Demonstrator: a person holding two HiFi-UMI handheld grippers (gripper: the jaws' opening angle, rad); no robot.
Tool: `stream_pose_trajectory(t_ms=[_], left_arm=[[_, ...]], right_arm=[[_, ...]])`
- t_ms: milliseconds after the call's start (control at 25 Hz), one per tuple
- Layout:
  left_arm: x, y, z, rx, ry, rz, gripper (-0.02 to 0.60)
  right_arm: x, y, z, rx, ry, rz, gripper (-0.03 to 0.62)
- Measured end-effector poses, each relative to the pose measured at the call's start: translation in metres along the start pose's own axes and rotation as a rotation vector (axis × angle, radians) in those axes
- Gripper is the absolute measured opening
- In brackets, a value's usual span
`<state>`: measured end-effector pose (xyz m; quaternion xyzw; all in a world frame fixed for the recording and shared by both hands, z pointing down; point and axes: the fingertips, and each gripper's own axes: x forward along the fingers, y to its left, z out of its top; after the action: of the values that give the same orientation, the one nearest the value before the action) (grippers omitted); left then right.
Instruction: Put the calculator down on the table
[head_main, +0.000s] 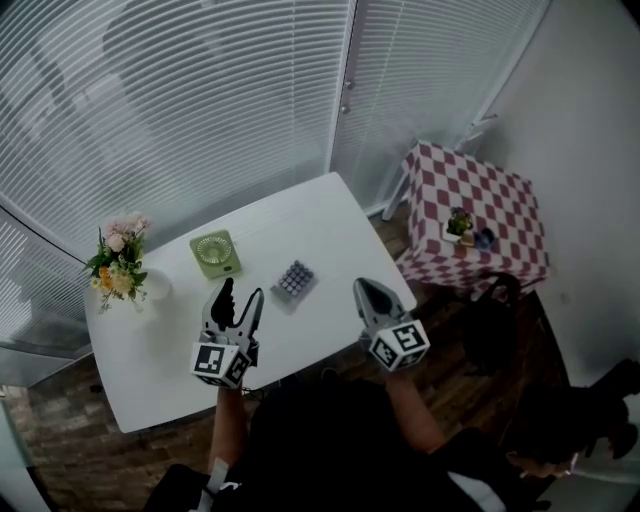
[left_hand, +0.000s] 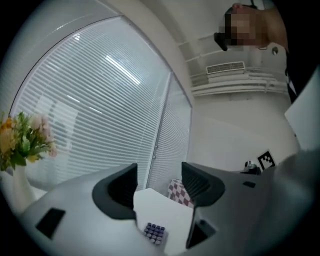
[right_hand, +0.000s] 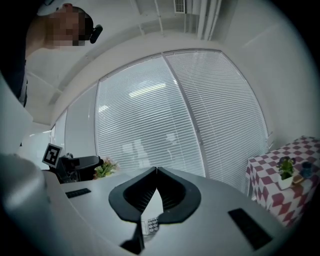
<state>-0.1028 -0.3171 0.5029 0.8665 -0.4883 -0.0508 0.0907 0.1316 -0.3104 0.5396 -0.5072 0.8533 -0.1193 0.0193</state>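
White table (head_main: 322, 222): flower vase (head_main: 151, 288), green fan (head_main: 215, 253), calculator (head_main: 293, 281) lying flat.

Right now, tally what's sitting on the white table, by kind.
Calculator: 1
Green desk fan: 1
Vase of flowers: 1
Total: 3

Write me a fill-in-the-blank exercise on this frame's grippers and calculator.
The calculator lies on the white table, held by ____ gripper.
The left gripper is ____, not shut.
The right gripper is ____, not open, with nothing between its jaws.
The small desk fan beside the calculator is coloured ____.
Missing words: neither; open; shut; green.
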Motion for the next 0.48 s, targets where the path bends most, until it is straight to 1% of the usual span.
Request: stream_pose_trajectory(t_ms=[120,200,240,360,480], left_arm=[[-0.003,-0.008,0.016,0.11,-0.02,0.003,0.256],[-0.005,-0.011,0.021,0.181,-0.016,0.008,0.257],[-0.006,-0.011,0.022,0.191,-0.012,0.004,0.256],[-0.008,-0.012,0.022,0.165,-0.019,-0.025,0.256],[-0.009,-0.012,0.019,0.16,-0.014,-0.019,0.256]], right_arm=[[-0.001,-0.006,0.002,-0.02,-0.003,-0.012,0.006],[-0.001,-0.008,0.002,-0.046,-0.002,-0.015,0.006],[-0.001,-0.007,0.002,-0.06,-0.001,-0.015,0.006],[0.0,-0.005,0.001,-0.068,0.001,-0.008,0.006],[0.0,-0.007,0.002,-0.061,-0.001,-0.011,0.006]])
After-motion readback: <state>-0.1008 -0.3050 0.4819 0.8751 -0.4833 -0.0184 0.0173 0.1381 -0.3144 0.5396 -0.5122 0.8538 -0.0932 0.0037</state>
